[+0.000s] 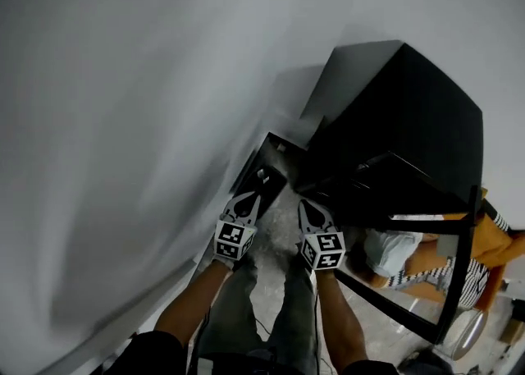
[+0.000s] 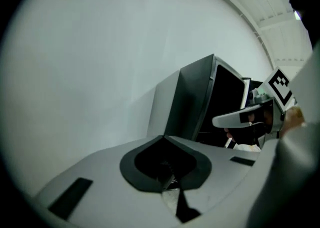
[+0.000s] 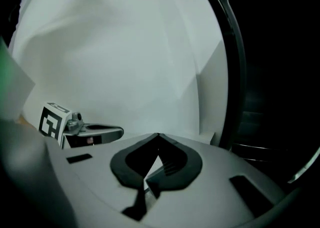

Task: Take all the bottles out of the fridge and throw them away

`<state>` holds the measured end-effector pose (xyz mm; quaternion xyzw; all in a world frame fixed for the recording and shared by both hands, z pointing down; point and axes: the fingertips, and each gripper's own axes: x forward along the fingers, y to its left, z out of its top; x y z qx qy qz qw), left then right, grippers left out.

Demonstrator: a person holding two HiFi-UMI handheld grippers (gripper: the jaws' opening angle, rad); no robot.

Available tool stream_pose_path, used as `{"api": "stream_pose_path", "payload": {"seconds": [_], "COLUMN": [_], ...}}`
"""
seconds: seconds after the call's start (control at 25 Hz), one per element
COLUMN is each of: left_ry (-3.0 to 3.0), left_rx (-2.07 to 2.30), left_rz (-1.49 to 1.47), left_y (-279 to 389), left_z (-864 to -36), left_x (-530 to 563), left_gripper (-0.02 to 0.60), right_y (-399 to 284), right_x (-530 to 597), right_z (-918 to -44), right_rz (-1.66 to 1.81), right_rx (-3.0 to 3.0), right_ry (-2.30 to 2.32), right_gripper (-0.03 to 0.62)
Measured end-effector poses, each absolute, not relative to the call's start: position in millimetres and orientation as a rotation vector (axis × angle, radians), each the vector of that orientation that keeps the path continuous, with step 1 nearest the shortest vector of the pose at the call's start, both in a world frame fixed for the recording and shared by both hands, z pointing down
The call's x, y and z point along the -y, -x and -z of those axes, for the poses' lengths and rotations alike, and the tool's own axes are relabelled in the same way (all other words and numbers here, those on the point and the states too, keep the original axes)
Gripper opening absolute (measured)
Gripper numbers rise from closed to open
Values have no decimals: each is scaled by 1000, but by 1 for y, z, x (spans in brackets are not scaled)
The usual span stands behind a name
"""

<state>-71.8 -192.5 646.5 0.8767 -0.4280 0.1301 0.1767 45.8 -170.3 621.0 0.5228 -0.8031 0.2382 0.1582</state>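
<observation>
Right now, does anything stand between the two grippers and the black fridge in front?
Nothing visible does. Bare floor lies between the left gripper, the right gripper and the fridge. Both grippers are shut and empty. The fridge's inside is too dark to show any bottles.

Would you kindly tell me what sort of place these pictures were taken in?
Probably a bare indoor test room or workshop corner rather than a home kitchen. A black fridge stands against a plain white wall on a grey speckled floor, and another person is close by.
</observation>
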Motion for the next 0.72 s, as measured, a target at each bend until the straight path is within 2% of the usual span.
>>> {"api": "stream_pose_path", "payload": {"seconds": [0.4,0.72], "left_ry": [-2700,-2832], "left_rx": [935,783], "left_rz": [-236,-236], "left_y": [26,-10], "left_z": [-477,-395], "left_x": [137,37], "left_gripper": [6,6], "right_y": [-65,-103], "right_x": [107,-10], "right_z": [-462,-390], "right_rz": [-538,-510], "right_rx": [2280,2235], "right_ry": [-1767,-1937], "right_gripper": [8,8]}}
